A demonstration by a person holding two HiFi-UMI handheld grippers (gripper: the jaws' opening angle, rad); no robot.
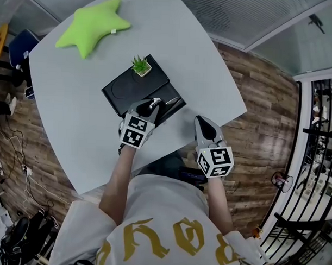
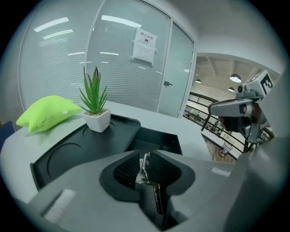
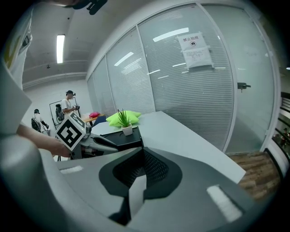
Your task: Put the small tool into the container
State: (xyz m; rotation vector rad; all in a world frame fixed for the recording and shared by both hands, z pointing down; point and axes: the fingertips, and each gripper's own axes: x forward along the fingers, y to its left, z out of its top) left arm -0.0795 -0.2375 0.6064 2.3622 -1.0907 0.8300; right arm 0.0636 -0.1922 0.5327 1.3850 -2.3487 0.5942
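Table [image 1: 63, 115]: pale grey top, rounded corners, on wood-plank floor [image 1: 259, 100]
Cushion [image 1: 93, 24]: lime green, star-shaped, lay flat at the table's far end
Potted plant [image 1: 140, 65]: small, spiky green leaves, white square pot, stood upright, near the cushion but apart from it
Glass partition [image 3: 181, 90]: horizontal blinds behind it, ran along the table's far side; paper notice [image 3: 195, 50] fixed high on the glass, print too small to read; dark door handle [image 3: 243, 85] to its right
Black railing [image 1: 318, 140]: at the floor's right edge
Cables [image 1: 18, 156] and dark shoes [image 1: 15, 232]: on the floor left of the table
Two people [image 3: 70, 103]: stood far off in the right gripper view
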